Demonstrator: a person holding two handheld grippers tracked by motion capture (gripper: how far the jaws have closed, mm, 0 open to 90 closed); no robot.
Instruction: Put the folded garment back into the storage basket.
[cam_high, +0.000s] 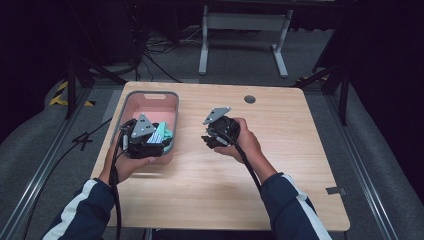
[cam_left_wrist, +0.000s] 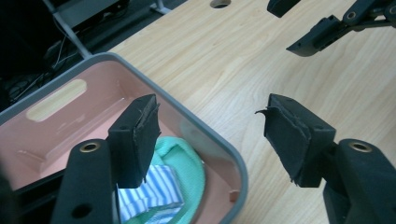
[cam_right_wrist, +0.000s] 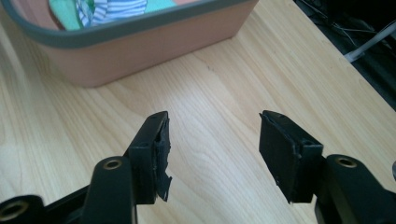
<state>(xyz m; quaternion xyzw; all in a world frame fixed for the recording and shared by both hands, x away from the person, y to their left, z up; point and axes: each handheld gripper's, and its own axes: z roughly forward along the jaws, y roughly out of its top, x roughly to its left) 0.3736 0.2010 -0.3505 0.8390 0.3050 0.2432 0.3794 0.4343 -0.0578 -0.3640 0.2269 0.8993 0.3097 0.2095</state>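
1. On a light wooden table (cam_high: 280, 165), a person seated at the near edge holds a two-jaw gripper in each hand, forearms in dark sleeves with white stripes entering from below.

2. At the table's left side stands a pink bin (cam_high: 172, 100) with a grey rim and a slot handle in its far wall.

3. Inside the bin, toward its near end, lies a mint-green cloth (cam_left_wrist: 187, 163) with a blue-and-white striped cloth (cam_left_wrist: 152, 186) resting on top of it; both pieces touch each other and sit against the bin's floor.

4. Over the near end of the bin hovers the left gripper (cam_left_wrist: 210, 135), its jaws standing apart with nothing between them; one pad hangs above the cloths inside the bin, the other outside the rim, above the bare tabletop.

5. Just right of the bin, over bare wood, the right gripper (cam_right_wrist: 215, 149) is held with its jaws likewise spread and empty, pointed toward the bin's side wall.

6. Beyond the right gripper, a round cable hole (cam_high: 250, 99) marks the table's far edge.

7. Past the table, the white legs of a second desk (cam_high: 240, 45) stand on grey carpet.
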